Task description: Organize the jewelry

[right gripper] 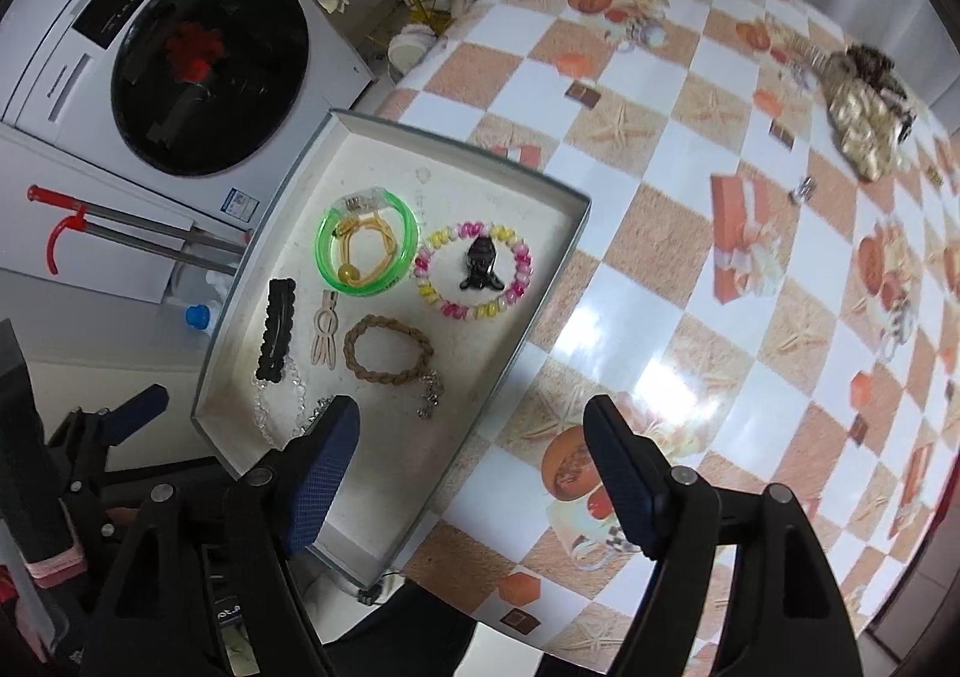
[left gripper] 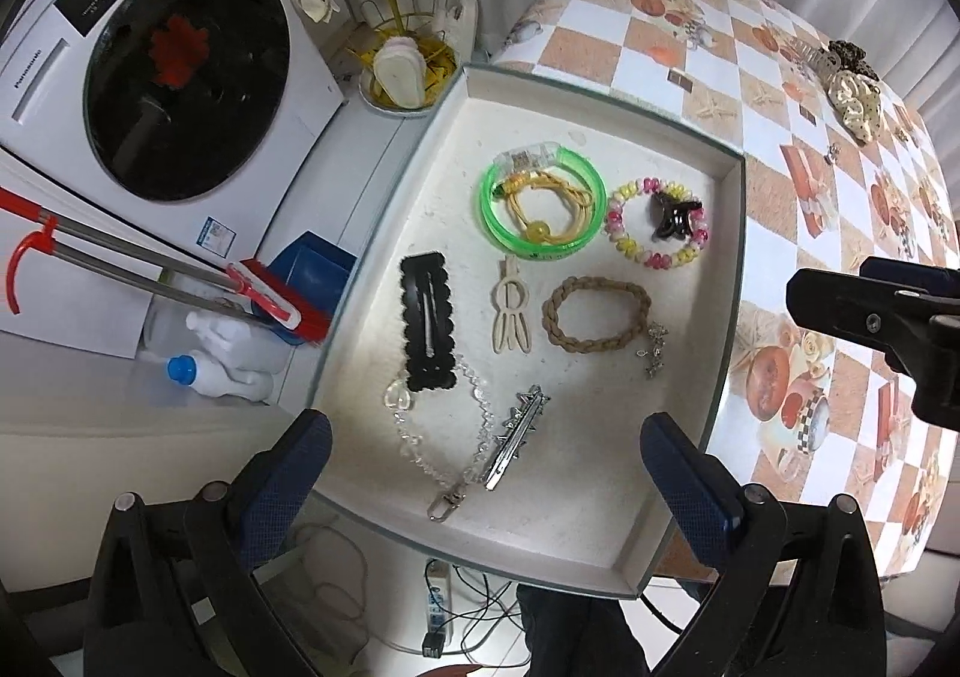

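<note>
A white shallow tray (left gripper: pixel 735 209) (right gripper: pixel 576 233) lies at the table's left edge. It holds a green bangle (left gripper: pixel 543 206) (right gripper: pixel 367 245) around a yellow cord, a pink and yellow bead bracelet (left gripper: pixel 657 224) (right gripper: pixel 474 270) around a small black claw clip (left gripper: pixel 675 218) (right gripper: pixel 480 263), a braided brown bracelet (left gripper: pixel 597 314) (right gripper: pixel 387 347), a black scalloped clip (left gripper: pixel 427 329) (right gripper: pixel 277 338), a beige clip (left gripper: pixel 511 317) (right gripper: pixel 324 332), a clear bead chain (left gripper: pixel 474 437) and a silver clip (left gripper: pixel 516 437). My left gripper (left gripper: pixel 486 467) is open and empty over the tray's near end. My right gripper (right gripper: pixel 474 473) is open and empty over the tray's near right corner.
A checkered tablecloth (right gripper: pixel 660 197) covers the table. A gold scrunchie with a dark clip (left gripper: pixel 852 89) (right gripper: pixel 858 125) and a small silver piece (right gripper: pixel 803 189) lie at the far right. A washing machine (left gripper: pixel 150 77), mop, bottles and a blue dustpan stand left of the table.
</note>
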Tool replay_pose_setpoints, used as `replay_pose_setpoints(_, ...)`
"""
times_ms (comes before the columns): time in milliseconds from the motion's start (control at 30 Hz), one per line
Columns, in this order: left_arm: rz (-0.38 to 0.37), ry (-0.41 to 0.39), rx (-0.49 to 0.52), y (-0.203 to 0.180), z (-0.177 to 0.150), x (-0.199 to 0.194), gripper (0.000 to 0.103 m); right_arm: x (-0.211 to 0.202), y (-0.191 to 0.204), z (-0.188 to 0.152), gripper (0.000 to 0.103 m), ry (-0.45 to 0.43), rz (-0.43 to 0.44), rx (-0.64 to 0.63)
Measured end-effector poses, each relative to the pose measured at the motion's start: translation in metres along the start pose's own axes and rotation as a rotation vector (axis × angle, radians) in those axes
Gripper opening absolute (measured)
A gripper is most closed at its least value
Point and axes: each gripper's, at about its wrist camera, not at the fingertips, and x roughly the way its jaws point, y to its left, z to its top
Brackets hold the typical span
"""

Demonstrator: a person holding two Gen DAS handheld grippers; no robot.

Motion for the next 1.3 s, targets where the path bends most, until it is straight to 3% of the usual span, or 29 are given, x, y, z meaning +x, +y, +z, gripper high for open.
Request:
replay_pose_setpoints(133,0.005,-0.015,-0.005,0.004,0.005,-0.012,0.103,-0.014,0.006,0.004,0.088,-0.033,-0.048,-0.028)
replay_pose_setpoints(467,0.012,-0.047,0.001,0.006,0.009,-0.036,0.103,-0.039,0.021,0.007,0.089,-0.104,-0.154,-0.110)
replay_pose_setpoints(1300,0.034,-0.071,0.023,0.008,0.009,-0.052,0.103,-0.054,0.032,0.004,0.089,-0.131,-0.167,-0.120)
